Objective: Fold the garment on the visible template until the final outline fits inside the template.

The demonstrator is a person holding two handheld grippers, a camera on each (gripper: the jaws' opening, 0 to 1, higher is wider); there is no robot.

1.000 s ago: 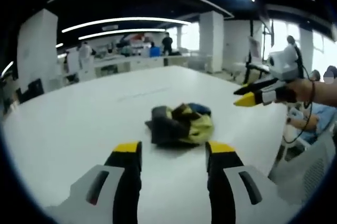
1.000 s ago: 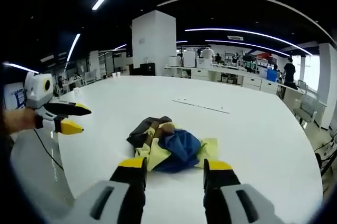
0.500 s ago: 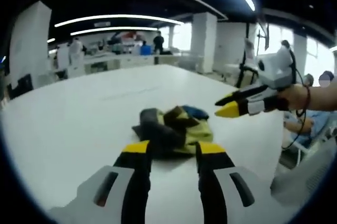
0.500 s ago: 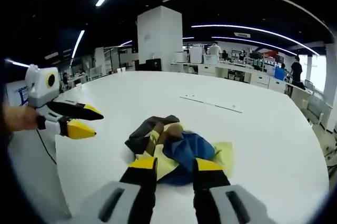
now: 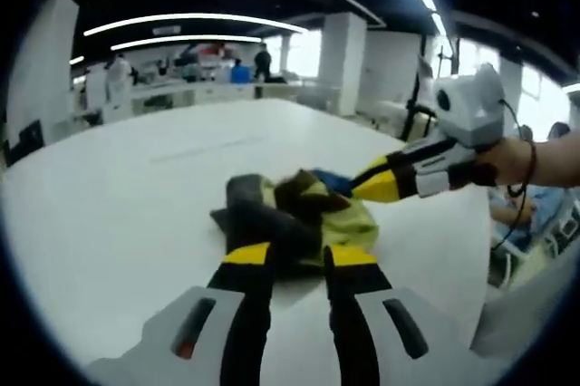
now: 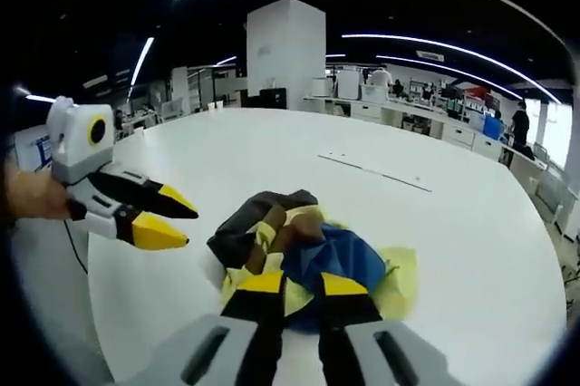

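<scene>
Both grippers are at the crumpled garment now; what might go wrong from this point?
The garment lies bunched in a heap on the white table, so either gripper may pinch several layers at once and lift the whole bundle rather than an edge. The left gripper and right gripper approach from opposite sides with narrow gaps between their jaws; they might collide over the heap. I cannot make out a template outline.
</scene>
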